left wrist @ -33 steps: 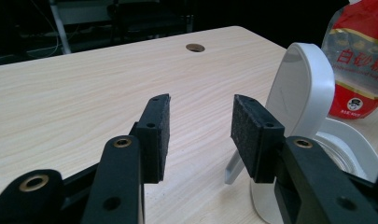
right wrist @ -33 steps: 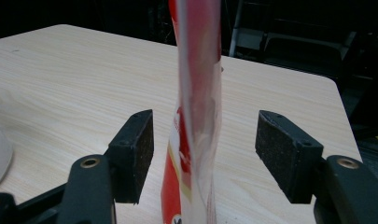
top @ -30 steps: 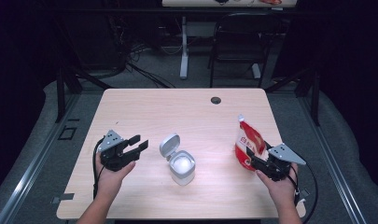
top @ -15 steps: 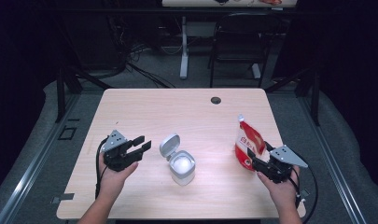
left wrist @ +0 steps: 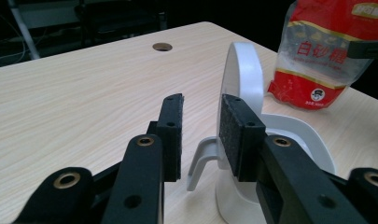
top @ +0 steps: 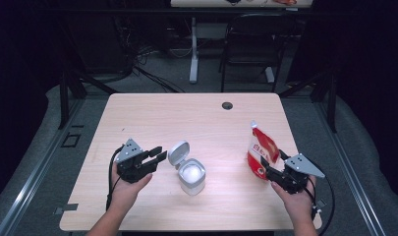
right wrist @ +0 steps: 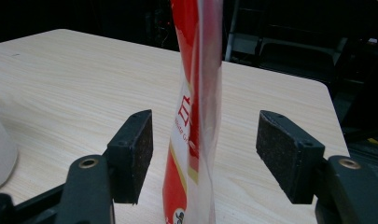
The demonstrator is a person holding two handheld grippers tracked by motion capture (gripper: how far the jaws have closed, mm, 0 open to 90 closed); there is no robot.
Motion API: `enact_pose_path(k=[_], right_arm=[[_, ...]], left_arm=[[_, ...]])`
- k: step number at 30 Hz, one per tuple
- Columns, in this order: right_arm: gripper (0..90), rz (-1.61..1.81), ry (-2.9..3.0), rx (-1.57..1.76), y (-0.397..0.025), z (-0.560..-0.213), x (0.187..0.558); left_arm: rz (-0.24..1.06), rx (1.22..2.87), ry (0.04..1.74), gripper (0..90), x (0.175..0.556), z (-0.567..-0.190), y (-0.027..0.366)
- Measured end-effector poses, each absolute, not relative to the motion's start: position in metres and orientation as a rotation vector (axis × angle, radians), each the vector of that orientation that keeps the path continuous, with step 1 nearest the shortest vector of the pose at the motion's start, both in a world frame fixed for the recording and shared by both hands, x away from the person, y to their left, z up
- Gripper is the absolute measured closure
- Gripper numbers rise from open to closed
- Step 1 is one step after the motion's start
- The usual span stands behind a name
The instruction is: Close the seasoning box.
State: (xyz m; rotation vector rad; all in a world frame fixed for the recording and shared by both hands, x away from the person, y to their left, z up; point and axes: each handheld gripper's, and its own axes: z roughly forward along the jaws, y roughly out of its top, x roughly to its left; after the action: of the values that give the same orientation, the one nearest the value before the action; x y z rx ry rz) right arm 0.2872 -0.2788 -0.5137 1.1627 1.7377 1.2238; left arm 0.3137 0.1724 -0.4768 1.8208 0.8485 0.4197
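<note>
A white container [top: 192,175] stands near the table's middle with its round flip lid [top: 178,152] raised; white contents show inside. My left gripper [top: 158,156] is open just left of the lid. In the left gripper view that gripper [left wrist: 203,106] has its right pad in front of the lid [left wrist: 241,65], above the container rim [left wrist: 294,133]. A red and clear sugar bag [top: 261,150] stands upright at the right. My right gripper [top: 268,166] is open at the bag's base. In the right gripper view that gripper [right wrist: 208,125] straddles the bag [right wrist: 198,70] edge-on, pads apart from it.
The wooden table [top: 186,118] has a round cable hole [top: 227,105] near its far edge. A chair and desk legs stand on the floor beyond the table. The bag [left wrist: 326,51] stands behind the container in the left gripper view.
My left gripper has moved right, closer to the container's raised lid. The right gripper and the bag have stayed about where they were.
</note>
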Motion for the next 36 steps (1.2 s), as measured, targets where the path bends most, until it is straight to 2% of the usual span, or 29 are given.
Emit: enact_pose_path(k=[36], right_arm=[[36.8,1.22,1.745,1.173,-0.281,-0.517,0.29]], left_arm=[[0.389,1.867,0.775,71.1,0.304,-0.479,0.155]])
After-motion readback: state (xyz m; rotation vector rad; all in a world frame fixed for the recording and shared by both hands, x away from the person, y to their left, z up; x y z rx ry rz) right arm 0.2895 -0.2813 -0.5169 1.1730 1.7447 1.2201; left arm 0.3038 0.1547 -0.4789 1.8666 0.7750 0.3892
